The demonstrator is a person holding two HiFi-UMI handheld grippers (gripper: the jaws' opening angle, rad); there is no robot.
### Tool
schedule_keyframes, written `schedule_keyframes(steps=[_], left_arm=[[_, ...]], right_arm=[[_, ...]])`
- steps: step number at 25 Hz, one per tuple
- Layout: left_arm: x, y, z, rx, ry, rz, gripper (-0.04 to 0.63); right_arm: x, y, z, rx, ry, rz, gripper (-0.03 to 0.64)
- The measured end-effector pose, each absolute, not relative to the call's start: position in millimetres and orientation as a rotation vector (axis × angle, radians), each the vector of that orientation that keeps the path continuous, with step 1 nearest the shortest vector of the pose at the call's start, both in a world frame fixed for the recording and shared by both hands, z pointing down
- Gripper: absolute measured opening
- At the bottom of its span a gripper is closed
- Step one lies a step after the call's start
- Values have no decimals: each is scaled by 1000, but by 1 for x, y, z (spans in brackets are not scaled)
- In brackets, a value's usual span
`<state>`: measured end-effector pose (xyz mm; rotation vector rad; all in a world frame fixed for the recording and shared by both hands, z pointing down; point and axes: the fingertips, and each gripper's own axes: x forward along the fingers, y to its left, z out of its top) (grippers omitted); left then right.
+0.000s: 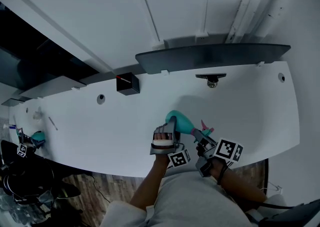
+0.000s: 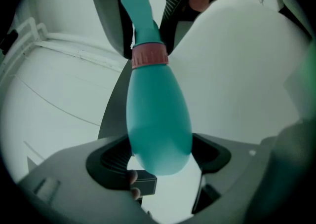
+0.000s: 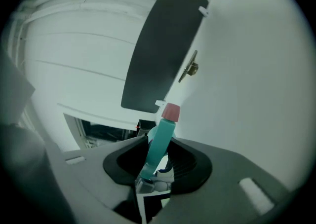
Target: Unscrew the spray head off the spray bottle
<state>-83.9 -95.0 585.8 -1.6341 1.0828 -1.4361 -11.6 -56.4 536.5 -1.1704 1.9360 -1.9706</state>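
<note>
Unscrew step: both grips set, head still on.
L gripper (image 2: 159,159) clamps spray bottle (image 2: 158,114) over desk (image 1: 100,126) near edge; R gripper (image 3: 157,163) pinches spray head (image 3: 161,139). Next: likely twist head anticlockwise.

One spray bottle (image 1: 183,121), two grippers (image 1: 169,127) (image 1: 202,138), one box (image 1: 127,83)

Head view steeply down, far above table (image 1: 250,116) — gripper views close-up, opposite ends, sharing spray bottle (image 2: 158,114).
</note>
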Motion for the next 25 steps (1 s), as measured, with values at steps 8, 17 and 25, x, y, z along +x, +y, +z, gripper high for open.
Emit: schedule_keyframes(steps=[8,17,25], left_arm=[[-83,-83,600,-1761,1063,-1458,376],[-63,-62,601,-2025,1059,-1333,374],[-85,-81,588,-1999,1244,-1328,374]], right_arm=[[-25,-49,530,-1118,3080,-1276,126],[-30,-15,521,-265,3805,1315,126],[-33,-28,454,-721,3310,-397,359]])
